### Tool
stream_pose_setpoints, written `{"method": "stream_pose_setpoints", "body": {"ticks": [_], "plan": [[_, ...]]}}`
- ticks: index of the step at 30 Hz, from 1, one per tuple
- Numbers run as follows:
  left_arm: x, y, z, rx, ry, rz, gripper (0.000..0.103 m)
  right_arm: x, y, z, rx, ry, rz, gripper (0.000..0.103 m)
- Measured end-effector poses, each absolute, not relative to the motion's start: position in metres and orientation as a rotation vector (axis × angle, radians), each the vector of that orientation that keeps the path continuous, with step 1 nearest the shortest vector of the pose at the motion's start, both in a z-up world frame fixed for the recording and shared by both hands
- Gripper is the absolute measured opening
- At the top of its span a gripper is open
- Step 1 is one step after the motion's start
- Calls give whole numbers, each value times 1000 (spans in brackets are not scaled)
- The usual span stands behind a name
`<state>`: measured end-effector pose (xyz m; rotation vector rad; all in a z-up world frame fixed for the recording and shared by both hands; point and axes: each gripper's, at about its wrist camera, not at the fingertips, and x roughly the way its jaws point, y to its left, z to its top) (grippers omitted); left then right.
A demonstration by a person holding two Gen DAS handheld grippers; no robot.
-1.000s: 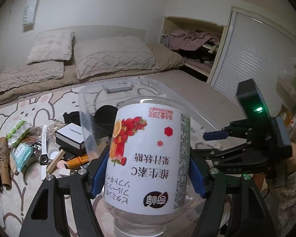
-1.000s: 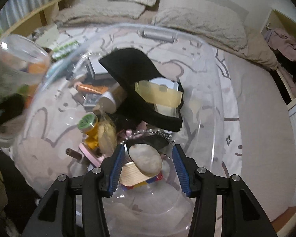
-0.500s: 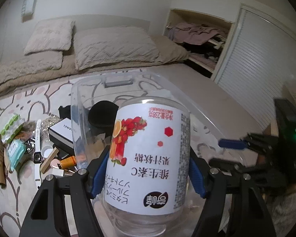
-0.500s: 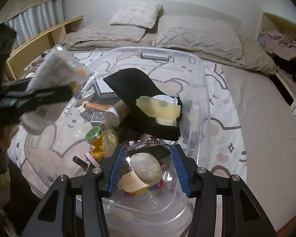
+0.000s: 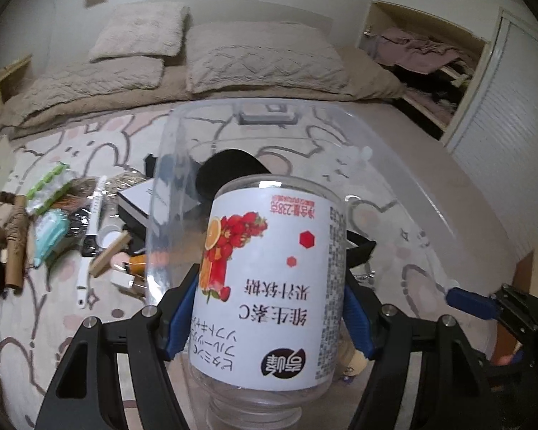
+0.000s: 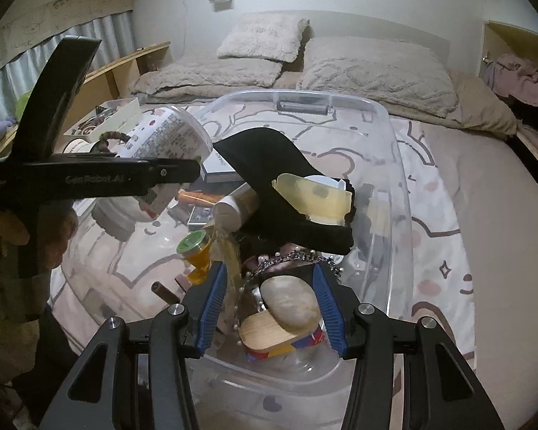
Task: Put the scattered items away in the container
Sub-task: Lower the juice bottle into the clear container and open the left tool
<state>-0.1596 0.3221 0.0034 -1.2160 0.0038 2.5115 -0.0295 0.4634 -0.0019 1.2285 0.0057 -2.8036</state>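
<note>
Nearest the left wrist camera, the left gripper (image 5: 269, 308) is clenched on the clear jar (image 5: 265, 286), its blue fingers (image 5: 181, 319) pressed to both sides of the white label. Compared with a second ago the jar sits the same in that grip, but the view has tipped down and swung: the right gripper (image 5: 473, 301), then high at the right with a green light showing, is now low at the right edge. In the right wrist view the jar (image 6: 161, 157), earlier a blur at the left edge, is sharp and tilted above the left rim of the container (image 6: 394, 193), its neck lowest.

The jar is see-through plastic; the label, read upside down, carries strawberries, an orange slice, red hexagons and dark characters.

The right gripper (image 6: 269, 304) is released, fingers (image 6: 211, 304) apart over the container's near end with nothing between them; below lie a pearly oval piece (image 6: 290, 304) on a wooden tag and a beaded chain. Further in are a black pouch (image 6: 283, 186), a yellowish pad and a green-capped bottle (image 6: 193, 254).

Beyond the container's left wall, a white box, wipes packs (image 5: 48, 197) and a cardboard tube are scattered on the patterned bed cover (image 5: 53, 315); pillows lie at the far end.
</note>
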Motion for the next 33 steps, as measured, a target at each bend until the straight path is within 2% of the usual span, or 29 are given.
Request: {"method": "stream_pose_setpoints", "body": {"ticks": [3, 4, 5, 8, 18, 22, 27, 33], "plan": [[-159, 321, 2, -1232, 15, 2528, 71, -28, 464, -1, 1219, 4, -2805, 51], [-159, 321, 3, -1228, 14, 2535, 75, -27, 464, -1, 1217, 4, -2805, 51], [-158, 319, 5, -1219, 10, 2541, 83, -27, 464, -1, 1215, 5, -2804, 51], [-153, 316, 12, -1178, 20, 2570, 90, -26, 463, -2, 1214, 12, -2803, 51], [-142, 307, 24, -1089, 171, 2643, 91, -28, 461, -4, 1224, 21, -2799, 51], [-142, 310, 18, -1088, 330, 2643, 101, -28, 460, -3, 1221, 20, -2800, 51], [-139, 319, 2, -1108, 608, 2588, 101, -28, 460, -3, 1218, 15, -2801, 51], [-142, 332, -12, -1196, 832, 2278, 102, -28, 463, -3, 1222, -25, -2784, 51]]}}
